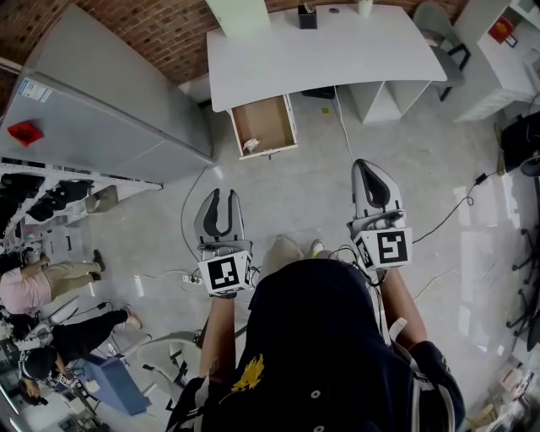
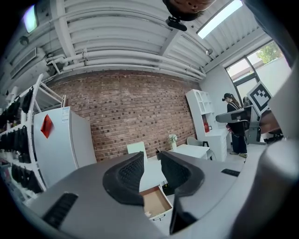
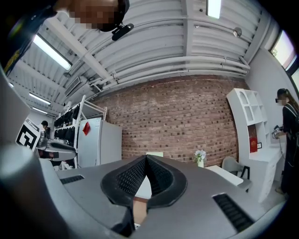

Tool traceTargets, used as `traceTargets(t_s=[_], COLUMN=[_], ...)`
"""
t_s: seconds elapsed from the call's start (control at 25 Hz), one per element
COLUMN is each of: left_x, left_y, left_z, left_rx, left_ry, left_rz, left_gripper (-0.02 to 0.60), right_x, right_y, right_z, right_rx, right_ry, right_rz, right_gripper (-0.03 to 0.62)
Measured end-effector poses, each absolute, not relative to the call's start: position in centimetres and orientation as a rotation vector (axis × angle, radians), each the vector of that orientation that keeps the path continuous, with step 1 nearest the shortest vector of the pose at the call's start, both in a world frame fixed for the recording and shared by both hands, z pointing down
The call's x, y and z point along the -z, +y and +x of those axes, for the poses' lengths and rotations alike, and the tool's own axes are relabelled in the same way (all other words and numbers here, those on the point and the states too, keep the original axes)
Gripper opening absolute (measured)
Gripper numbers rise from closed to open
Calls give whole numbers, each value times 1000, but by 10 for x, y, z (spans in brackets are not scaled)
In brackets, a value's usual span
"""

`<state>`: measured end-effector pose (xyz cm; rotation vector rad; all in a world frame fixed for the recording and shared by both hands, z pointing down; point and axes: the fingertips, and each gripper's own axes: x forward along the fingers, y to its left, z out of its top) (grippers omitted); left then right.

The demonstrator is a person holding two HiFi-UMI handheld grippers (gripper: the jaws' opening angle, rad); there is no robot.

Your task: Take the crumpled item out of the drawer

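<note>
White crumpled item [image 1: 251,145] in open wooden drawer [image 1: 270,118], well ahead of narrowly parted, empty left hand-held gripper [image 1: 224,199]; right hand-held gripper [image 1: 369,167] closed, empty. Probably risks shoving it deeper with so slim a gap.

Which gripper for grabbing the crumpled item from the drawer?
Likely left: left gripper is open, its view frames the drawer and crumpled item between its jaws; right gripper is shut, offset sideways.

We see a white tabletop [image 1: 337,59] against a brick wall [image 1: 169,29], with a black box [image 1: 307,17] at its far edge and a grey chair [image 1: 434,29] by its right end. A grey fridge [image 1: 101,110] bearing a red tag [image 1: 24,132] stands left of it. Cables [image 1: 439,215] trail over the floor [image 1: 295,186], and people [image 1: 38,283] stand at far left.
</note>
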<state>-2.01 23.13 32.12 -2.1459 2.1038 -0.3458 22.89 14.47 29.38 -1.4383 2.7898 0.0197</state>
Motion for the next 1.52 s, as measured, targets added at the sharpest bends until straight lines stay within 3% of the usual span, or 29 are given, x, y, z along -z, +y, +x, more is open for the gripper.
traceTargets(t_s=[0.36, 0.88, 1.12, 1.52], left_x=[-353, -394, -413, -586], left_y=[173, -19, -89, -140], left_z=[-64, -150, -159, -159], left_rx=[352, 422, 455, 929], left_ry=[2126, 1959, 1886, 1914], left_rz=[-2161, -2356, -2427, -2620], left_gripper=[342, 344, 344, 336], right_x=[-317, -324, -340, -392], right_y=[96, -71, -138, -213], right_z=[187, 87, 57, 28], right_rx=[-8, -2, 12, 152], right_ry=[2839, 2836, 2866, 2960], right_rz=[-1440, -1562, -1585, -1474], right_gripper=[26, 26, 26, 26])
